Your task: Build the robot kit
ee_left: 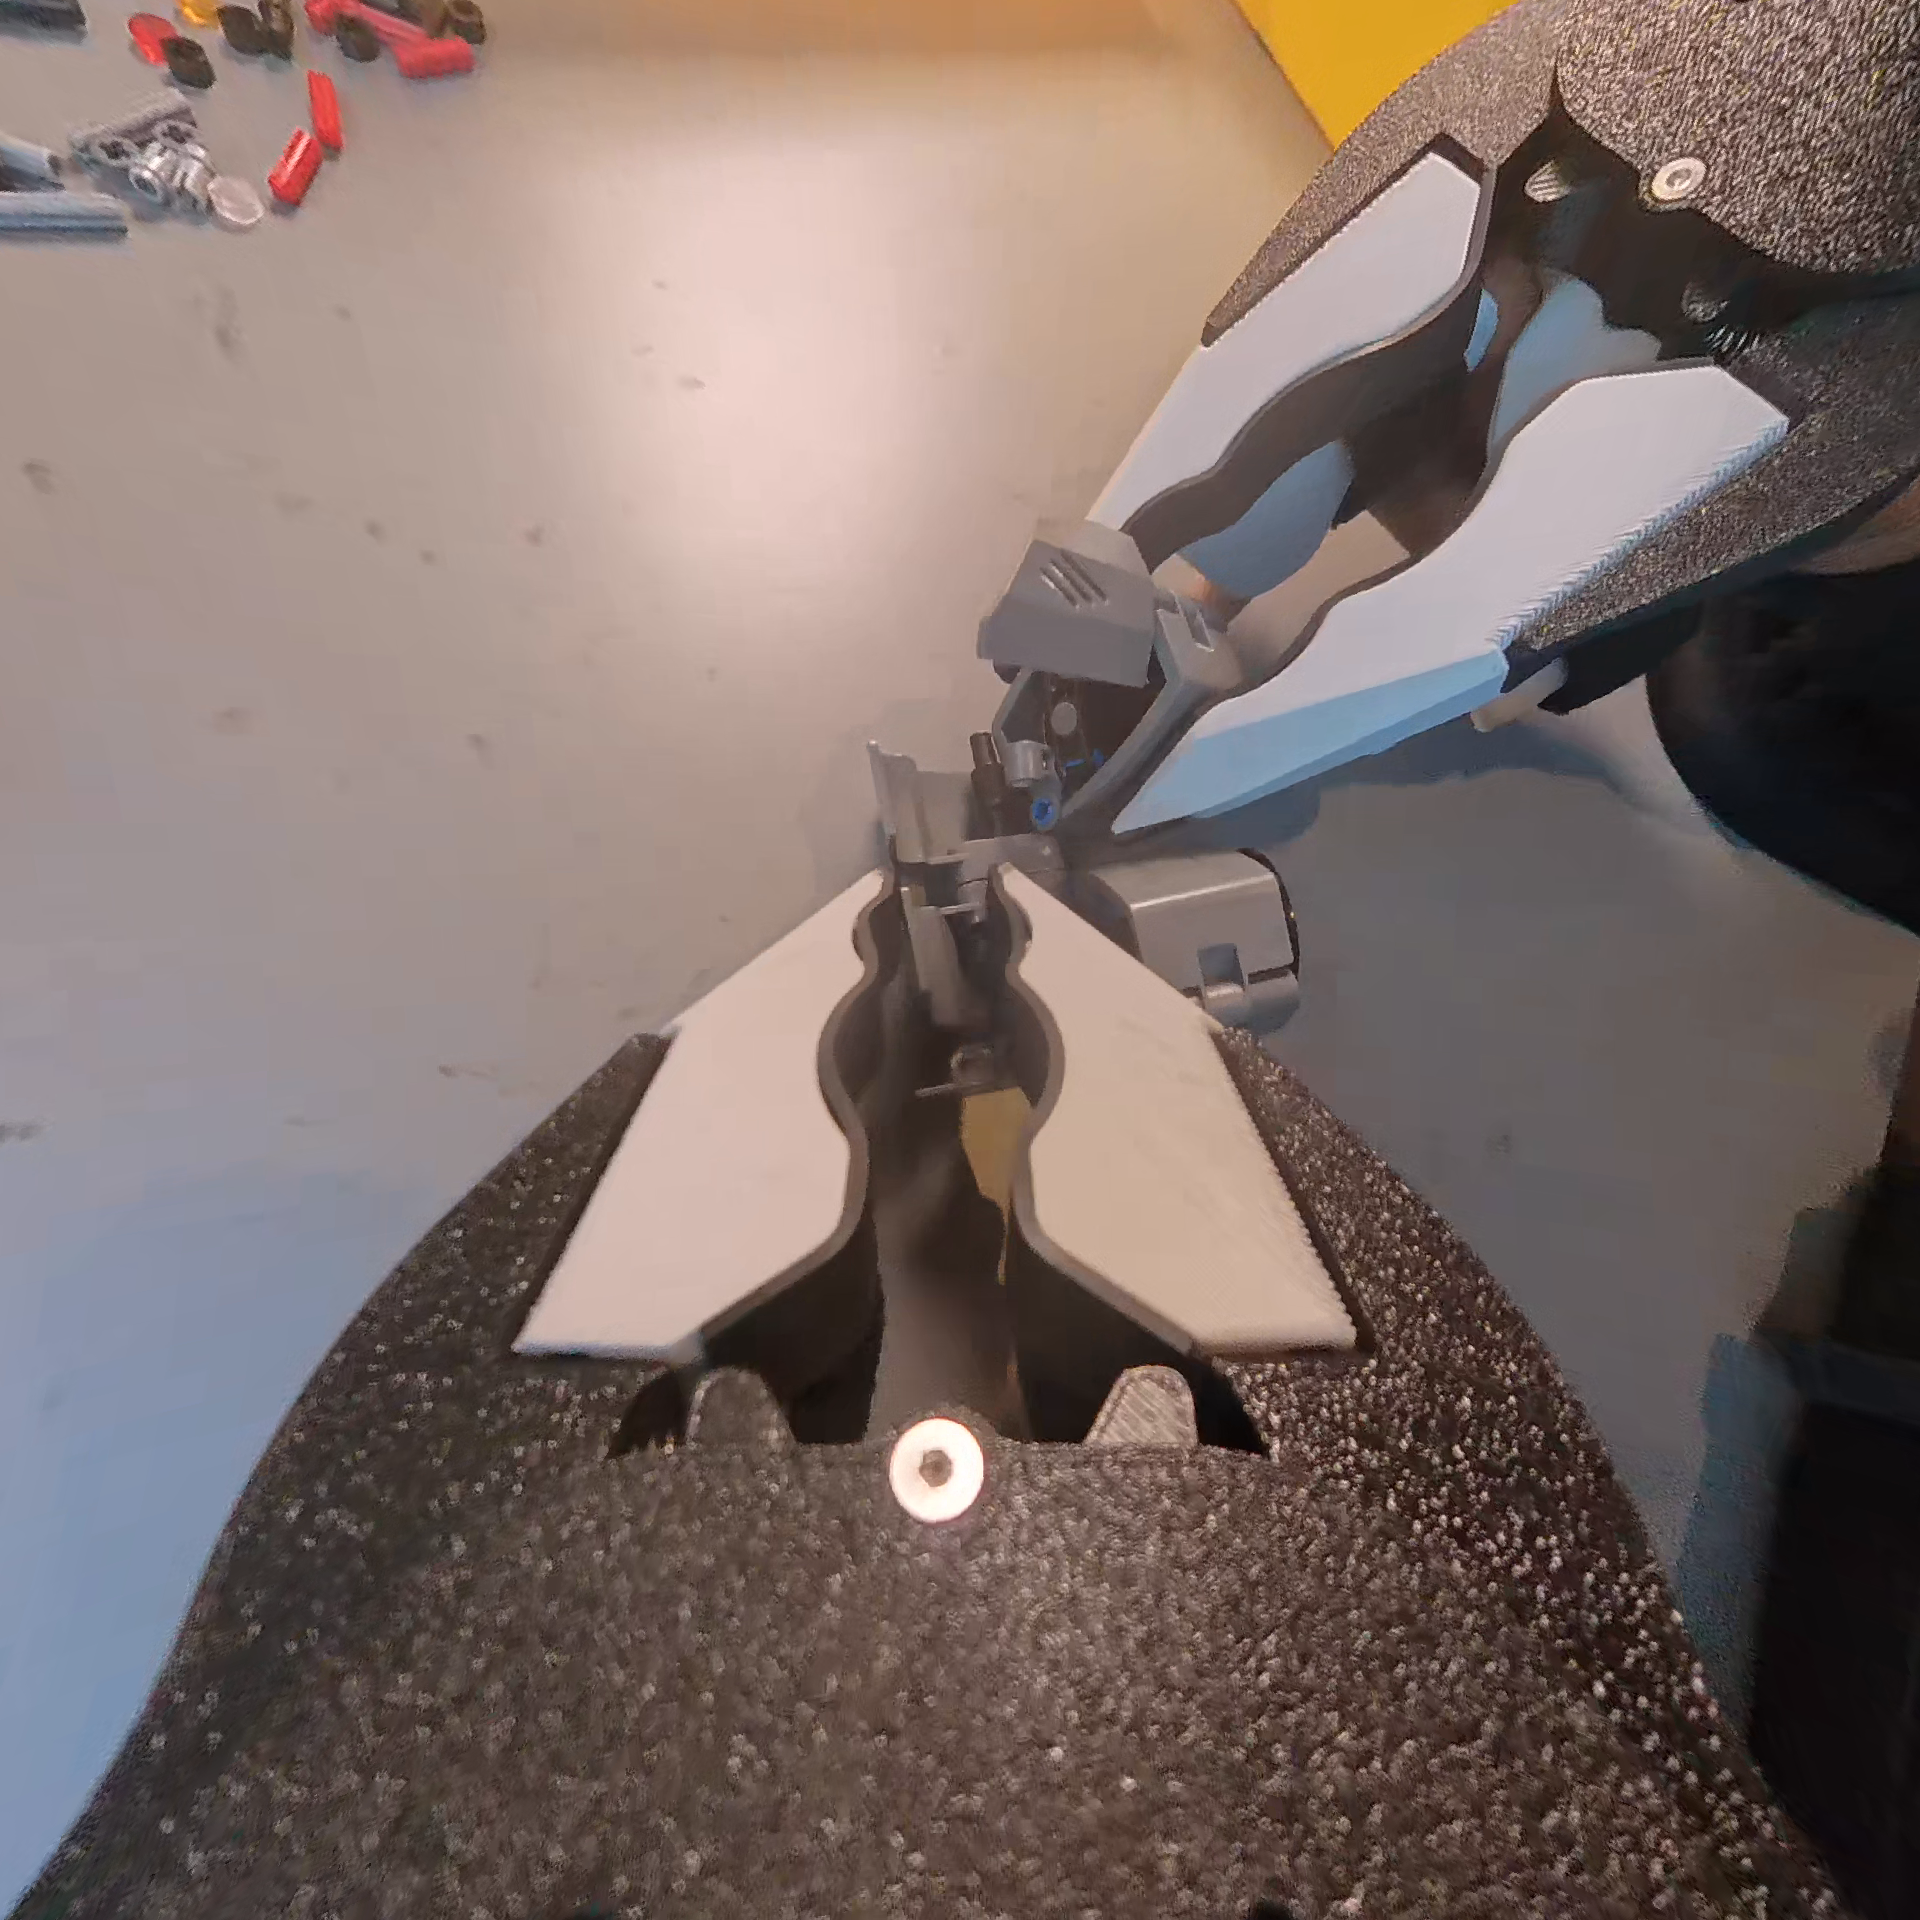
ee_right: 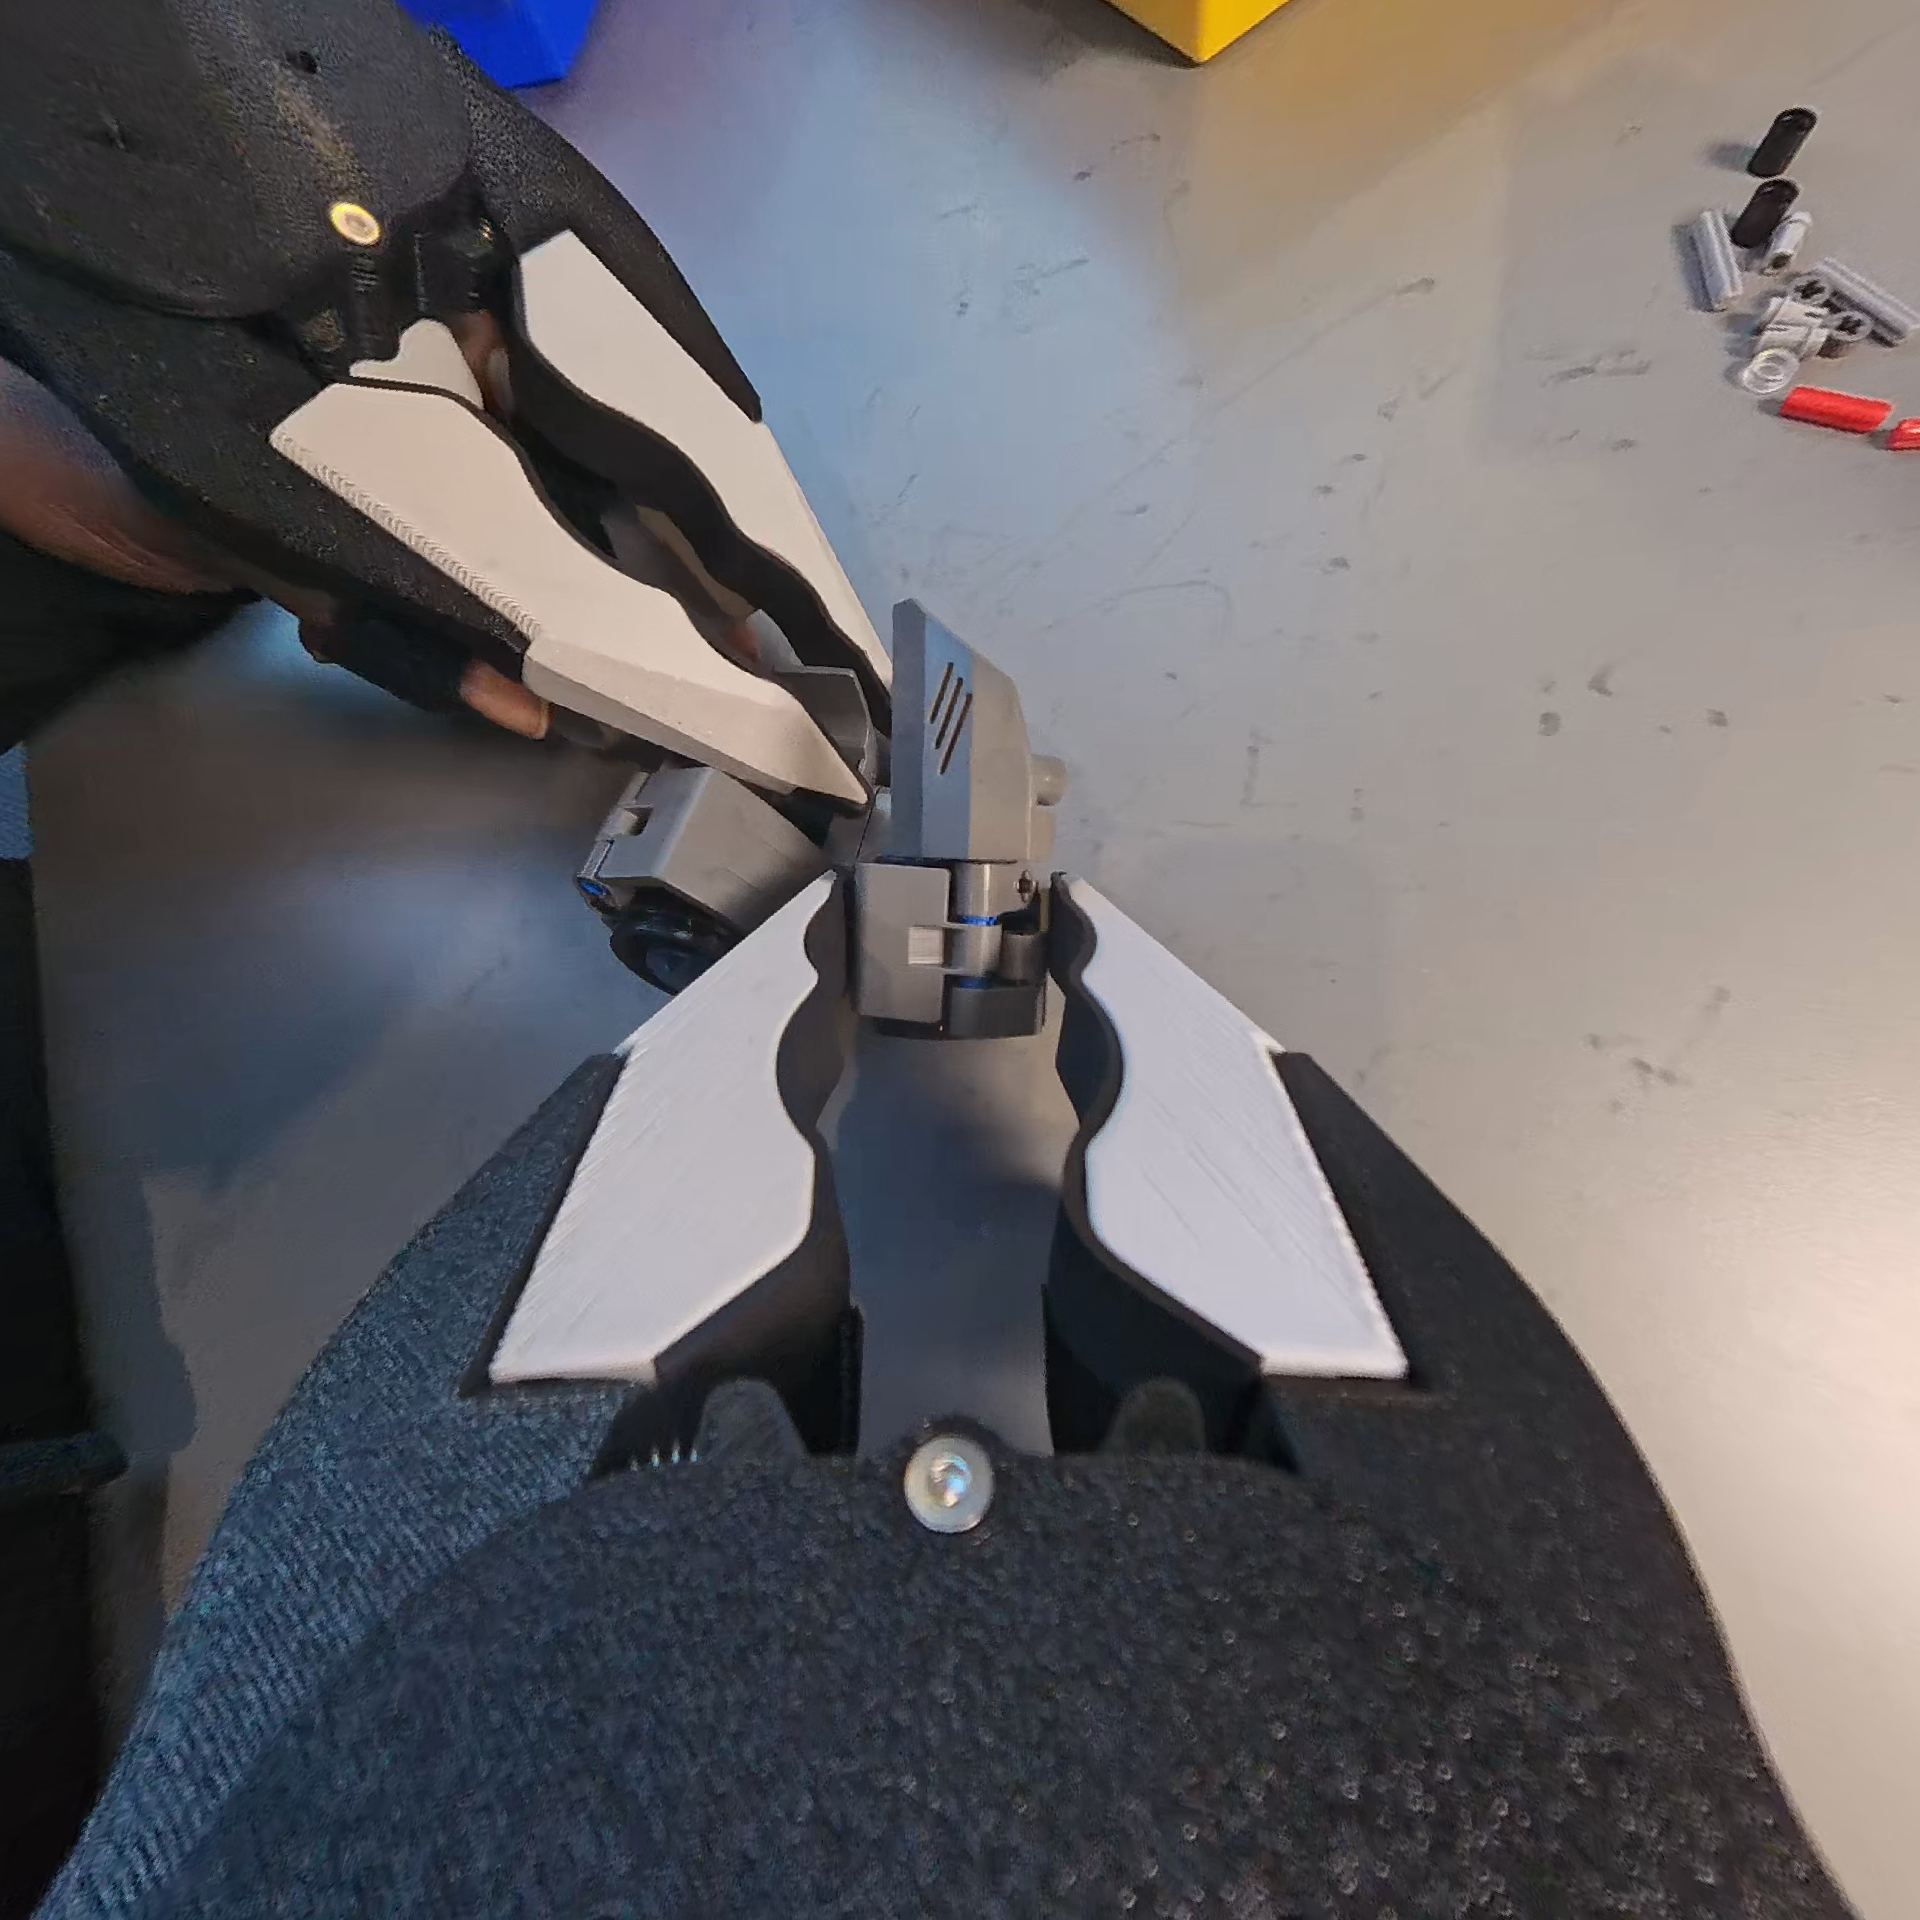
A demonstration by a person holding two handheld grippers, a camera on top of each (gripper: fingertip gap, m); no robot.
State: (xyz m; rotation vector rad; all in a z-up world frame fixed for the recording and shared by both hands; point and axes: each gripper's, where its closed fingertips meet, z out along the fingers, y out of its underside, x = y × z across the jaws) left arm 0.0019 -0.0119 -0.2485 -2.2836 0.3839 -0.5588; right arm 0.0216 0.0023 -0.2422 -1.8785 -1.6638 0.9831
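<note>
We see the left gripper (ee_left: 940, 883) and right gripper (ee_right: 945, 883) both clamped on one grey plastic brick-built assembly (ee_right: 961, 831) over the scuffed grey table (ee_right: 1351, 727).

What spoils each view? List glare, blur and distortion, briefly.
Left wrist view: a broad pale glare on the grey tabletop; the small red and black plastic parts at the top left corner are stretched by wide-angle distortion. Right wrist view: soft blur at the left edge; the grey brick-built model is sharp.
</note>
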